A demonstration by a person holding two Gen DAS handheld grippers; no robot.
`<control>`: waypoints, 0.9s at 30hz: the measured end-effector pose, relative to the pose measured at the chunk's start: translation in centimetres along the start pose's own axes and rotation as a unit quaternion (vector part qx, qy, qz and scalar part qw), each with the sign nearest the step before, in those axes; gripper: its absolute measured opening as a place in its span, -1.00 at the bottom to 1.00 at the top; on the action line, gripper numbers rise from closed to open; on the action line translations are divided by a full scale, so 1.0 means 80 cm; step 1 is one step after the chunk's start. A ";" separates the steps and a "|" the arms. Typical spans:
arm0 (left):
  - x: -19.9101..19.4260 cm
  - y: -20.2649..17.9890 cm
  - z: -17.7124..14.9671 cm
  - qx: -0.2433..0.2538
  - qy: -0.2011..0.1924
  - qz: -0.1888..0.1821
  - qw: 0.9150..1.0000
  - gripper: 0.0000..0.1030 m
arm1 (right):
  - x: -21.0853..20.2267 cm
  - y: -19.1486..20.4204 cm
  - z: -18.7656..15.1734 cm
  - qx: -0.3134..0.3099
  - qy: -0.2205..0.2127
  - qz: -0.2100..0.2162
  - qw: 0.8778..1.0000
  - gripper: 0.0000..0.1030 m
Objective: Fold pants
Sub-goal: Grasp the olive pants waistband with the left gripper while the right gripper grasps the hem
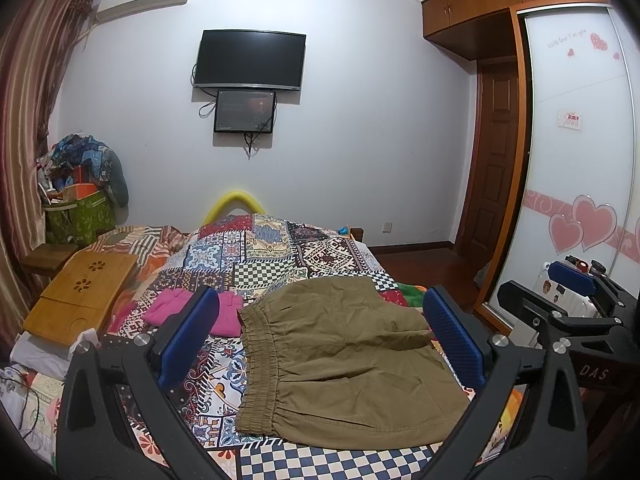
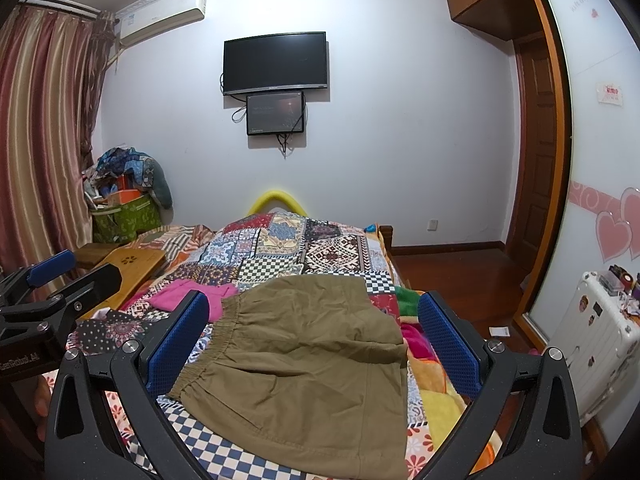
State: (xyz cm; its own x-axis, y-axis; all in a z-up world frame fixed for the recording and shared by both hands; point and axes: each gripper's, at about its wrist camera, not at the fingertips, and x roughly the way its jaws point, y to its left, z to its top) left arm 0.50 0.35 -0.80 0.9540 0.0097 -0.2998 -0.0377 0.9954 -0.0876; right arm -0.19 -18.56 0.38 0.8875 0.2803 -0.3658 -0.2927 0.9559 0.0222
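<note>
On the patchwork bedspread (image 1: 280,252) the olive pants (image 1: 344,364) lie folded and a bit rumpled, elastic waistband at 9 o'clock. Left gripper (image 1: 320,332) and right gripper (image 2: 316,344) both hover spread wide, gripping nothing. "DAS" reads on the other gripper's body at 3 o'clock; wardrobe lettering's too blurry, pants' near hem is cut off

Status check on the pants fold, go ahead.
Left gripper open, right gripper open, both empty above bed. Olive pants folded flat on patchwork quilt. Pink garment beside waistband, not blocking.
</note>
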 end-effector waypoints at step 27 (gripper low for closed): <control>0.252 0.097 -0.066 -0.002 0.174 0.042 0.984 0.80 | 0.164 -0.140 -0.057 0.040 0.160 -0.102 0.981 1.00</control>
State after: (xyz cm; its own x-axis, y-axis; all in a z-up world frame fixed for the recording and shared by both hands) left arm 17.89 7.76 -12.55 0.7883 0.0587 -0.6125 -0.1142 0.9921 -0.0519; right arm 13.11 -25.98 -8.94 0.7635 0.0537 -0.6435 -0.0809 0.9966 -0.0128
